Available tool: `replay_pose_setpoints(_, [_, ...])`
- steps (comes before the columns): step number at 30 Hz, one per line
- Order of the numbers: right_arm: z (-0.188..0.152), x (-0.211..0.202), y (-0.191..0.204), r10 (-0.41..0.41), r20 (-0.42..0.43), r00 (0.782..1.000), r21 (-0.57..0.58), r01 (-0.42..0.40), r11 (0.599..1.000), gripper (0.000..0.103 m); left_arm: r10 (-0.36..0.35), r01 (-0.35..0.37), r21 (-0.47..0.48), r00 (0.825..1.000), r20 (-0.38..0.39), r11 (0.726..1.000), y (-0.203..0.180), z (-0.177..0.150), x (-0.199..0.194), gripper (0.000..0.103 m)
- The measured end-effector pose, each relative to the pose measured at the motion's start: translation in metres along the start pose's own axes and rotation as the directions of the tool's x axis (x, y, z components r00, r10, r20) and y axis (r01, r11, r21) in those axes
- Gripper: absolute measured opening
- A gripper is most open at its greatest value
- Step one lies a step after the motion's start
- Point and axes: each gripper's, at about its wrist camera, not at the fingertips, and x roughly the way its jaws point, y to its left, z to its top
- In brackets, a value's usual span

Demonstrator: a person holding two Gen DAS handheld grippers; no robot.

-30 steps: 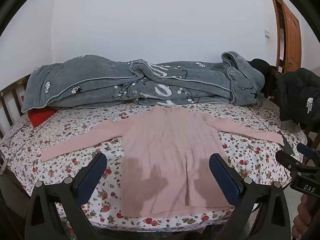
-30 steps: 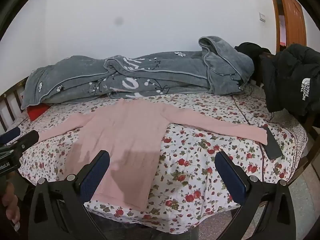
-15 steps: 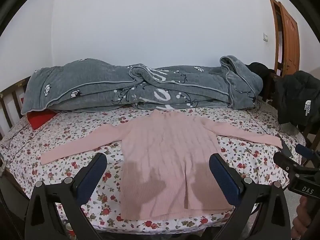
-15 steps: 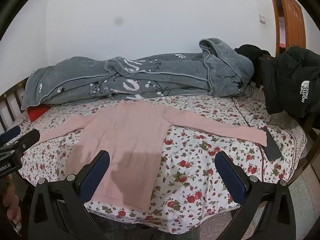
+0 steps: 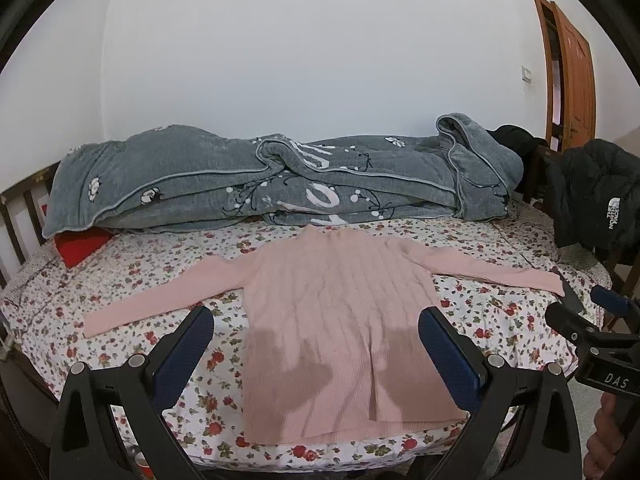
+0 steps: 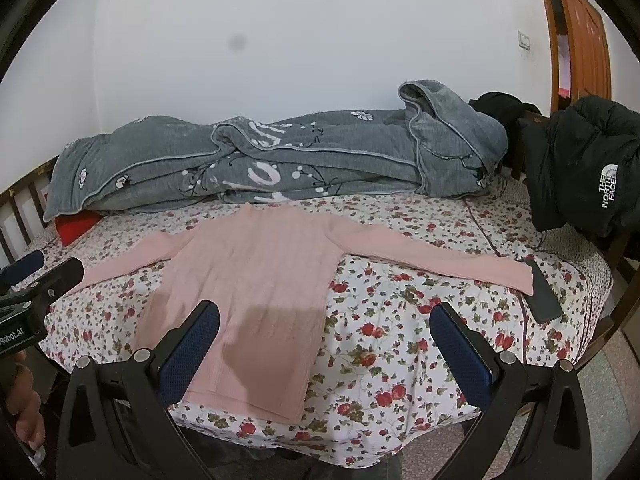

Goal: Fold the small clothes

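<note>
One pink sweater (image 5: 340,320) lies spread flat, sleeves out, on the floral bed (image 5: 120,264), just in front of the one grey blanket (image 5: 260,184). Left of it the left gripper (image 5: 316,354), right of it the right gripper (image 6: 324,344), two in all, hover with fingers released and empty. Folding appears not yet begun; a sleeve likely comes first.

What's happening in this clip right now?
A person holds a two-finger tool in each hand over a bed. The left tool and the right tool are both open and empty, short of the near edge. A pink sweater lies flat on the floral sheet, sleeves spread wide, not yet folded. A grey blanket is bunched along the wall behind it.
</note>
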Motion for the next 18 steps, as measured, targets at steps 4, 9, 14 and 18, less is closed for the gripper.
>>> replay_pose_setpoints(4, [0.0027, -0.0024, 0.0029, -0.001, 0.005, 1.000, 0.004, 0.001, 1.000, 0.103, -0.004, 0.004, 0.002, 1.000, 0.005, 1.000, -0.0006, 0.0004, -0.0022, 0.103])
replay_pose_setpoints(9, [0.0024, -0.0025, 0.0033, -0.002, 0.006, 1.000, 0.000, 0.002, 1.000, 0.103, -0.003, 0.003, 0.000, 1.000, 0.004, 1.000, -0.0013, 0.0007, -0.0032, 0.103])
replay_pose_setpoints(14, [0.0032, -0.0032, 0.0031, 0.002, 0.006, 1.000, 0.003, -0.002, 1.000, 0.103, -0.005, 0.005, -0.004, 1.000, 0.003, 1.000, -0.0017, 0.0004, -0.0036, 0.103])
replay_pose_setpoints(18, [0.0026, -0.0038, 0.0034, 0.003, 0.007, 1.000, 0.001, -0.003, 1.000, 0.103, -0.007, 0.007, -0.008, 1.000, 0.002, 1.000, -0.0014, 0.0005, -0.0034, 0.103])
